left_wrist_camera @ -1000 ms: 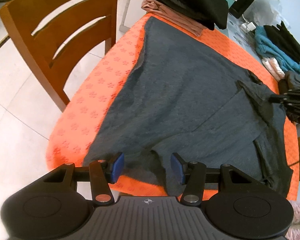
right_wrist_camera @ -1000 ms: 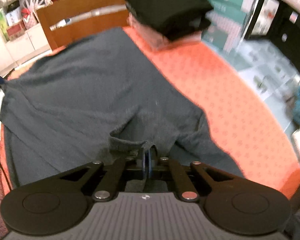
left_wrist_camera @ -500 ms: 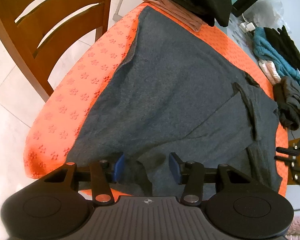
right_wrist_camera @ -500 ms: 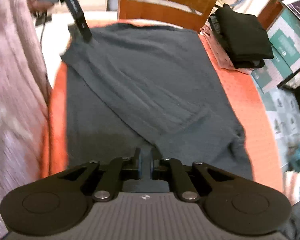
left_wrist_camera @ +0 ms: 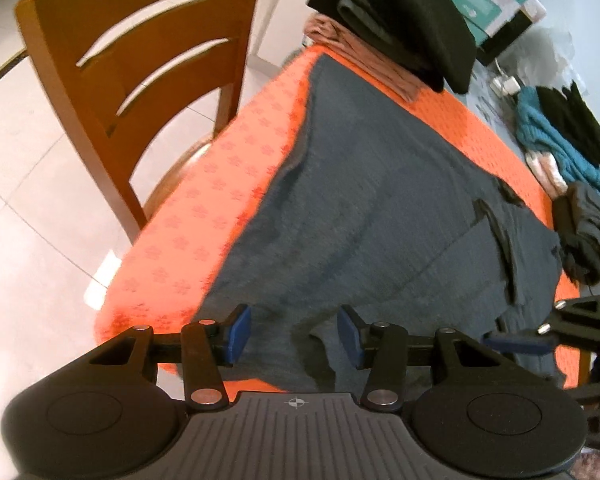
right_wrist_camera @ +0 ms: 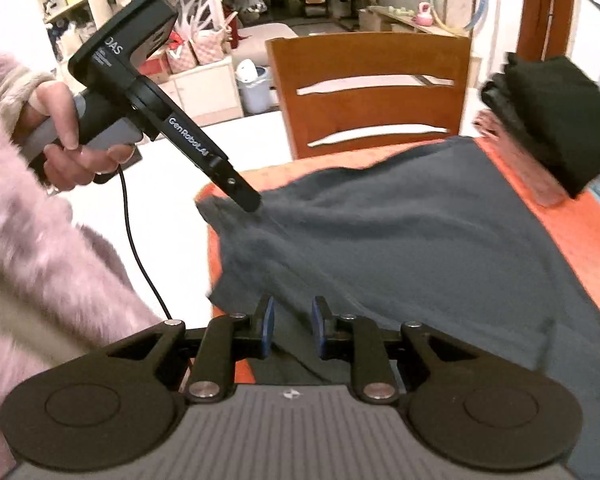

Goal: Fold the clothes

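A person in a fluffy pink sleeve (right_wrist_camera: 40, 264) is holding the left gripper (left_wrist_camera: 294, 334) by its pistol handle, the hand (right_wrist_camera: 66, 140) curled round the grip, the tool tilting steeply down so that its fingers are reaching the near left corner of a dark grey sweater (left_wrist_camera: 380, 208); whether the pads are pinching that bunched corner cannot be told. The right gripper (right_wrist_camera: 292, 328) is angling down over the sweater's near edge, its jaws opening with cloth lying under the gap but not pinched. The sweater is lying spread across an orange patterned tablecloth (left_wrist_camera: 204, 208). A stack of folded clothes (left_wrist_camera: 400, 24) is sitting at the table's far end, a wooden chair (right_wrist_camera: 374, 92) is standing beside the table, and a cluttered room is showing behind it.
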`<state>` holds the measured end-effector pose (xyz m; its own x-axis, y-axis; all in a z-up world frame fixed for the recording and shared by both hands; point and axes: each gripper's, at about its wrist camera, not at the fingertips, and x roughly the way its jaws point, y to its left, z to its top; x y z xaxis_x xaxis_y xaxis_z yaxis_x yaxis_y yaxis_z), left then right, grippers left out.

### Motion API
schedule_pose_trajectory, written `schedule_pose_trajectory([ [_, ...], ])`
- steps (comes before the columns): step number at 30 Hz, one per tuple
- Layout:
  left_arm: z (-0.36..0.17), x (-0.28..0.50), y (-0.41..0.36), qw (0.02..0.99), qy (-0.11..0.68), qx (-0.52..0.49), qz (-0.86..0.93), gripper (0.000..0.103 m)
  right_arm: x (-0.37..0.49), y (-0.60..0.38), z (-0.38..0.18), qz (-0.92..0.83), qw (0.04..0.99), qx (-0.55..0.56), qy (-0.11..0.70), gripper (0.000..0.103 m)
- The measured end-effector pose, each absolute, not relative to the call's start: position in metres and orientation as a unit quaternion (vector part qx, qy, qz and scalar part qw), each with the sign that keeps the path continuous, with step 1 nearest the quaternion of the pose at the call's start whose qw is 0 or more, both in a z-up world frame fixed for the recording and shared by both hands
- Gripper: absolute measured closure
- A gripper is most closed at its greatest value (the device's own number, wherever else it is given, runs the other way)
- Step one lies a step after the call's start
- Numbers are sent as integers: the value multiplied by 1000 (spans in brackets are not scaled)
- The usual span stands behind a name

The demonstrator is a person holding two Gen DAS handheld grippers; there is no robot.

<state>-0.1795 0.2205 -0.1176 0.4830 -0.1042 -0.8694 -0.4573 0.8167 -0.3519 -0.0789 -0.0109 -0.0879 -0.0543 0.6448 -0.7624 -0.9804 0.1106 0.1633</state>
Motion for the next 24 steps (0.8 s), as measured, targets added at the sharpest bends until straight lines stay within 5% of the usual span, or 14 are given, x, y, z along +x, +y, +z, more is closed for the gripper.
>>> schedule_pose_trajectory([
  [4, -113, -191, 228, 814, 489, -290, 123, 53, -98, 15, -100, 647, 627, -237, 363, 73],
  [11, -112, -210, 235, 810, 486, -295, 146, 53, -121, 48, -128, 678, 571, -268, 378, 47],
  [18, -118, -224, 236, 802, 489, -303, 163, 53, -149, 62, -152, 680, 561, -333, 333, 47],
  [21, -118, -228, 236, 802, 487, -303, 167, 53, -157, 63, -158, 664, 579, -368, 299, 69],
  [24, -117, -230, 236, 801, 486, -305, 171, 53, -155, 62, -156, 662, 584, -361, 300, 77],
])
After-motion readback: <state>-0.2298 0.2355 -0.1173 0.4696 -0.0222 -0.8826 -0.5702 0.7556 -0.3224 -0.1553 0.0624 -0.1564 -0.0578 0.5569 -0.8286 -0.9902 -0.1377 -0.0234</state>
